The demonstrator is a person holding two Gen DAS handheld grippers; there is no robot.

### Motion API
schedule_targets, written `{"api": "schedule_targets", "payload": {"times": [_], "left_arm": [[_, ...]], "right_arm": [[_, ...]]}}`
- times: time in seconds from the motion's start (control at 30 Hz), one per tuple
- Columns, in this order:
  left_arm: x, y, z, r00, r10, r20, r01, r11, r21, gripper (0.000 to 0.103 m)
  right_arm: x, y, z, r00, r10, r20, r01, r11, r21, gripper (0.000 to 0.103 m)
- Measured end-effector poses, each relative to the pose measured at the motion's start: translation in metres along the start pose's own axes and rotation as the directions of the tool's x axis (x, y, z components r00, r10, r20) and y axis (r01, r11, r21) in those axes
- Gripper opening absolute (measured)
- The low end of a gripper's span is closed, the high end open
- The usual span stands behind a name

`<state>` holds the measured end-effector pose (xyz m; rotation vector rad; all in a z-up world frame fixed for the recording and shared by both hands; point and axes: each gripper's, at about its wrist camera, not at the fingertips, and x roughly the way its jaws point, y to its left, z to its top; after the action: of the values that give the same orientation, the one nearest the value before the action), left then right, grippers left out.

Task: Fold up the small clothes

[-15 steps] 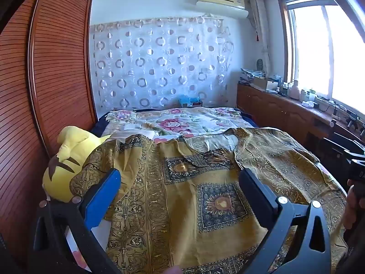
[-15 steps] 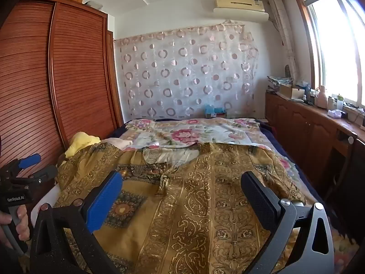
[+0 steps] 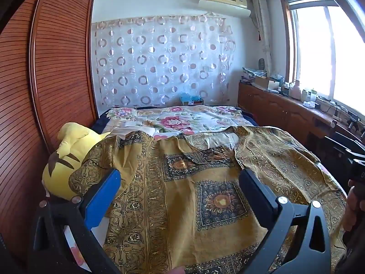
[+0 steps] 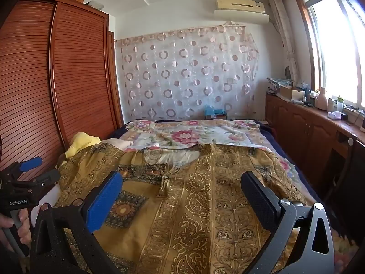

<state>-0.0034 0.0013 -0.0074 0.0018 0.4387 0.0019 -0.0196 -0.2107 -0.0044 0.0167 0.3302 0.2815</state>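
Observation:
A mustard-gold patterned garment (image 3: pixel 182 196) lies spread flat on the bed, neck opening toward the far end; it also shows in the right wrist view (image 4: pixel 196 205). My left gripper (image 3: pixel 180 182) hovers open above its left half, holding nothing. My right gripper (image 4: pixel 182 185) hovers open above its right half, holding nothing. The left gripper also shows at the left edge of the right wrist view (image 4: pixel 29 173), open. Part of the right gripper's body (image 3: pixel 355 166) shows at the right edge of the left wrist view.
A yellow plush toy (image 3: pixel 68 150) lies at the bed's left edge under the garment's sleeve. A floral sheet (image 3: pixel 182 121) covers the far bed. A wooden wardrobe (image 3: pixel 45 80) stands on the left, a low cabinet (image 4: pixel 314 127) with clutter under the window on the right.
Both views have shifted very slightly. The garment lies as before and both grippers stay open.

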Motion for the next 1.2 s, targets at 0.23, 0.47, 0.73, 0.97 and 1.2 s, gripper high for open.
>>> {"api": "schedule_targets", "payload": {"times": [0.23, 0.47, 0.73, 0.97, 1.2], "left_arm": [[0.0024, 0.0043, -0.0009, 1.0, -0.005, -0.003, 0.005, 1.0, -0.003, 0.103], [0.0026, 0.0045, -0.0002, 1.0, -0.004, -0.005, 0.004, 1.0, -0.005, 0.103], [0.0027, 0.0047, -0.0002, 1.0, -0.005, -0.006, 0.005, 1.0, -0.007, 0.103], [0.0028, 0.0048, 0.0002, 1.0, -0.006, -0.007, 0.006, 1.0, -0.007, 0.103], [0.0026, 0.0051, 0.0003, 1.0, -0.005, -0.007, 0.005, 1.0, -0.007, 0.103]], "right_arm": [[0.0008, 0.0006, -0.0005, 1.0, 0.008, -0.002, -0.008, 1.0, -0.003, 0.103], [0.0004, -0.0001, -0.0012, 1.0, 0.003, -0.001, -0.003, 1.0, -0.005, 0.103], [-0.0002, 0.0005, -0.0013, 1.0, 0.004, -0.001, -0.004, 1.0, -0.007, 0.103], [-0.0009, 0.0016, -0.0014, 1.0, 0.005, -0.002, -0.005, 1.0, -0.008, 0.103], [-0.0017, 0.0023, -0.001, 1.0, 0.008, -0.002, -0.008, 1.0, -0.007, 0.103]]}}
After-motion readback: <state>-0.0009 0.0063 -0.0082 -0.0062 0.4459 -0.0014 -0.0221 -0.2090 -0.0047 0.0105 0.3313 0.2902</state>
